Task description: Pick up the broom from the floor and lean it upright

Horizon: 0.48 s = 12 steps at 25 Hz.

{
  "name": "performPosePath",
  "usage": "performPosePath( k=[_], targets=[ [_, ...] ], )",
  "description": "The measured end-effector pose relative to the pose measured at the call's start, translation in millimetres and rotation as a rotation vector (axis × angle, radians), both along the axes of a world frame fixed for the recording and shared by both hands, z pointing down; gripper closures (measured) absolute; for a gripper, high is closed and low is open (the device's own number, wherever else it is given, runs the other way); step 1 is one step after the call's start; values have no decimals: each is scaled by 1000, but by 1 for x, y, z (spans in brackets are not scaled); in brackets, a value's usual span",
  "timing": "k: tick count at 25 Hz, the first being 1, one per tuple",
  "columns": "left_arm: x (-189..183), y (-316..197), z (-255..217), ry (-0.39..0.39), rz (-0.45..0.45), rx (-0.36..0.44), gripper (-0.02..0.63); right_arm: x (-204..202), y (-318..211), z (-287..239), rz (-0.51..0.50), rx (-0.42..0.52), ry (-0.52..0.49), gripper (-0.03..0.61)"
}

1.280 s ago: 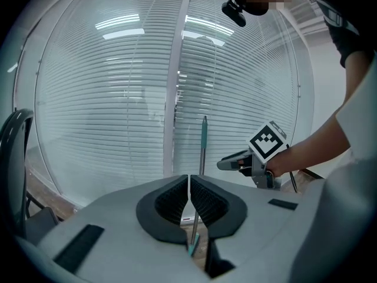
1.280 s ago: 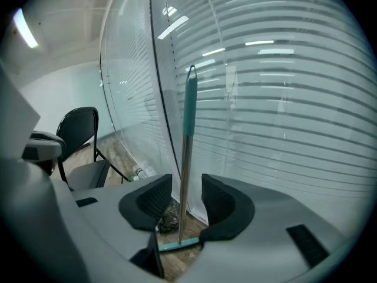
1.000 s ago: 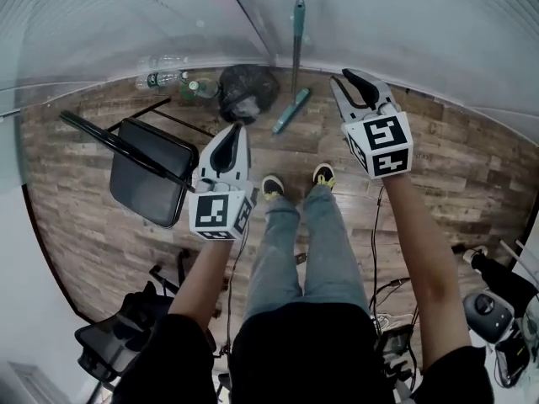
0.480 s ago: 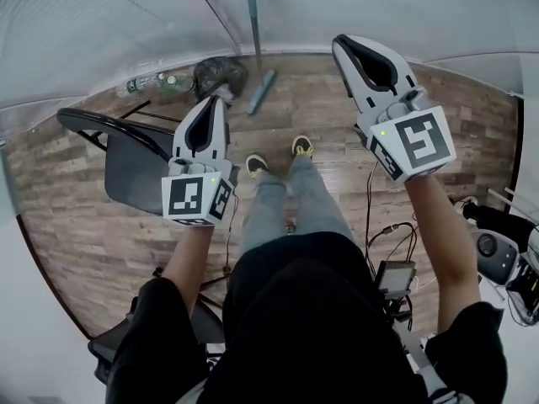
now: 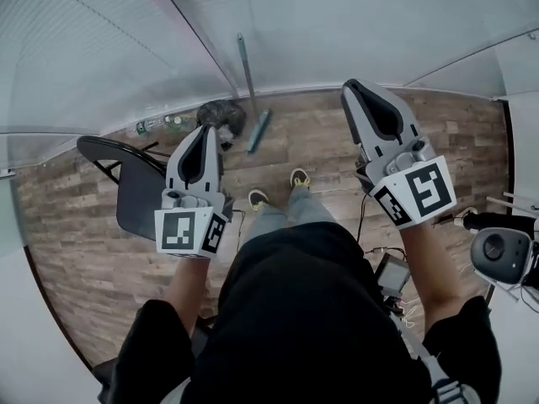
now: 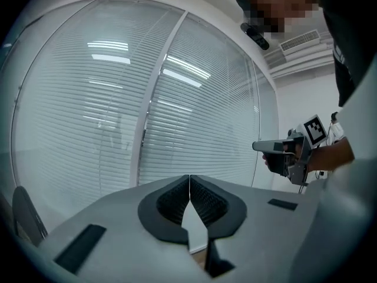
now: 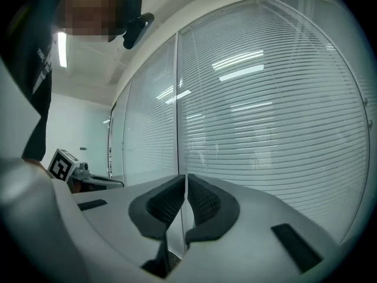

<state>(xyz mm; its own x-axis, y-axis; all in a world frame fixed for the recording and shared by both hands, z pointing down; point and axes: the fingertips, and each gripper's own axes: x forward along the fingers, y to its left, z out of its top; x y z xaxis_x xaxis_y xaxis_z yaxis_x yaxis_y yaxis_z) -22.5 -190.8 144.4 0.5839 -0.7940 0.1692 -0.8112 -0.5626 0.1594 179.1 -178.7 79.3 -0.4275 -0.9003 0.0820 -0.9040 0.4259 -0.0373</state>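
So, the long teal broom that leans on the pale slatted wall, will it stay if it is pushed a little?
Probably it tips easily: the long teal broom stands steeply, only its thin handle against the pale slatted wall. Its narrow head rests on the smooth wooden floor, so it may slide out. It looks stiff and likely light.

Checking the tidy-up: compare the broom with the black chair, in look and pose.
The broom is slim and grey-teal, while the chair is broad and black. The broom leans upright against the blind-covered wall, whereas the chair stands on its own legs. The broom is ahead of the person's shoes, and the chair is to their left. Both rest on the wooden floor.
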Motion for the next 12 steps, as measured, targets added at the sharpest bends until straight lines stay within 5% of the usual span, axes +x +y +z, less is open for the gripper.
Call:
performPosePath(
  k=[12],
  targets=[
    [36,30,-48,42,90,19,593,23,43,-16,87,-32,-85,548]
  ],
)
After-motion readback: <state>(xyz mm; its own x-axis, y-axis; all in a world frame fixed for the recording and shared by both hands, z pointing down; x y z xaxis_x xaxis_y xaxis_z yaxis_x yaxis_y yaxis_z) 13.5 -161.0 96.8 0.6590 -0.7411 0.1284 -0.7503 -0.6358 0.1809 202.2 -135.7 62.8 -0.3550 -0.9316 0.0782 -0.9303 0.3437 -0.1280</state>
